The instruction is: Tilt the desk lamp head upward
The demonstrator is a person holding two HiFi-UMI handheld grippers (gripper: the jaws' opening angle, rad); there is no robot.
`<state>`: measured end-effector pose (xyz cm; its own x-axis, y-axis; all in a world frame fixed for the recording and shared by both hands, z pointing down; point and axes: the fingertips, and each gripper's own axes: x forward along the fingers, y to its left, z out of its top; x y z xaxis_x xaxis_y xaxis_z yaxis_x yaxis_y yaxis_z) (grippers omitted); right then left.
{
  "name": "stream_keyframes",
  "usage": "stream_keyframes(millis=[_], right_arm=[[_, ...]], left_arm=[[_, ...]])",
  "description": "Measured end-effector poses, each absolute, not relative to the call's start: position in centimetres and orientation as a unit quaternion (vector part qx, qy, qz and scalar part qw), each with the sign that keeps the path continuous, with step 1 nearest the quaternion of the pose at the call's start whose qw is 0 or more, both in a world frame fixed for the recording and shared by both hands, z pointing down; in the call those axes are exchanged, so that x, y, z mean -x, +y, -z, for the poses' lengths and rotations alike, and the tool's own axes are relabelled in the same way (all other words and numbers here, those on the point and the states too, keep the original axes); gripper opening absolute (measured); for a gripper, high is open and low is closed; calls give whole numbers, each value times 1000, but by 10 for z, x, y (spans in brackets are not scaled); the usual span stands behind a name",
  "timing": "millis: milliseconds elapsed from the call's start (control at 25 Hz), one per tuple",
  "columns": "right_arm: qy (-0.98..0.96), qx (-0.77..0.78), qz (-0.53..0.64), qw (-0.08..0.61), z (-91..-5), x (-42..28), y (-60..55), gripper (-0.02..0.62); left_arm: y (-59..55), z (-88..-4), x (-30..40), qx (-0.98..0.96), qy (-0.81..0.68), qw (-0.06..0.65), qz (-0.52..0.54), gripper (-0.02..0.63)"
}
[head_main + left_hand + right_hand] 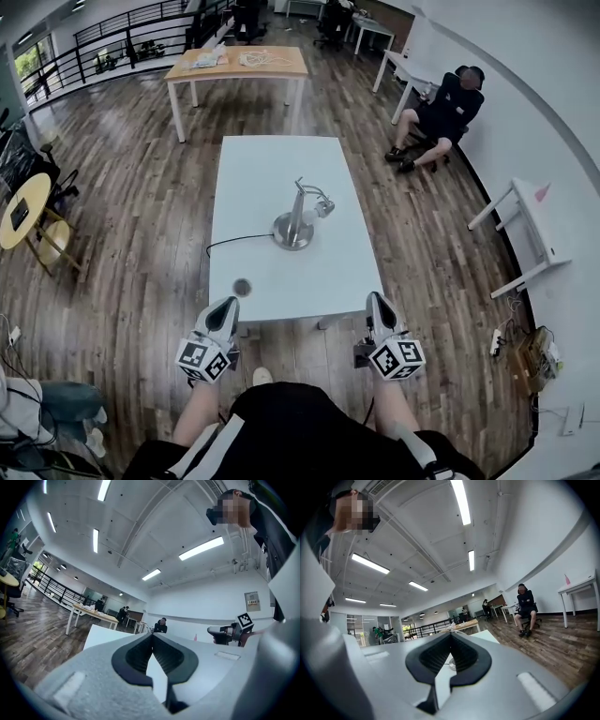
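head view: you stood at the near end of the white table point(272, 169) with a gripper in each hand, both pointed forward along the table. the left gripper point(228, 303) sat at the table's near left corner and the right gripper point(377, 299) at its near right corner, well apart from each other, with the marker cubes on the ends nearest you. in the left gripper view the jaws met at their tips with nothing between them. the right gripper view showed the same, jaws together and empty. the desk lamp point(298, 217) stood upright near the middle of the table, well ahead of both grippers and touched by neither. its round metal base point(292, 232) lay flat on the surface, and its head point(323, 204) sat to the right of the stem's top. a dark cable point(234, 241) ran from the base off the table's left edge. a small round dark object point(243, 286), too small to identify, lay on the table just ahead of the left gripper. beyond stood a wooden table point(239, 64), and a seated person point(445, 112) was by the right wall.
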<state>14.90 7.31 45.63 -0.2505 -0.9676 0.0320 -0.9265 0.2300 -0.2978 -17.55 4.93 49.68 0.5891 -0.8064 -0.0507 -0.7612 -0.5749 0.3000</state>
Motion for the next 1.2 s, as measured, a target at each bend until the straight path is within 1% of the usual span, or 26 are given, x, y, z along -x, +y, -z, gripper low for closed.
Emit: stream_keyframes(millis=[240,440,800,1200], right_arm=[[774,612,140,79,-461,-133,41,5],[776,602,163,89,-471,-126,23,5],[791,575,184,103,-477,-146,-49,5],[818,531,191,106,-477,-181,-137,5]], left_arm=[[18,-492,177,-894,-428,106,77,0],[1,-503,177,-895,-428,113,59,0],[-46,-494,158,-888,-445,99,53,0],[-111,-489,111,-875,-474,80,53,0]])
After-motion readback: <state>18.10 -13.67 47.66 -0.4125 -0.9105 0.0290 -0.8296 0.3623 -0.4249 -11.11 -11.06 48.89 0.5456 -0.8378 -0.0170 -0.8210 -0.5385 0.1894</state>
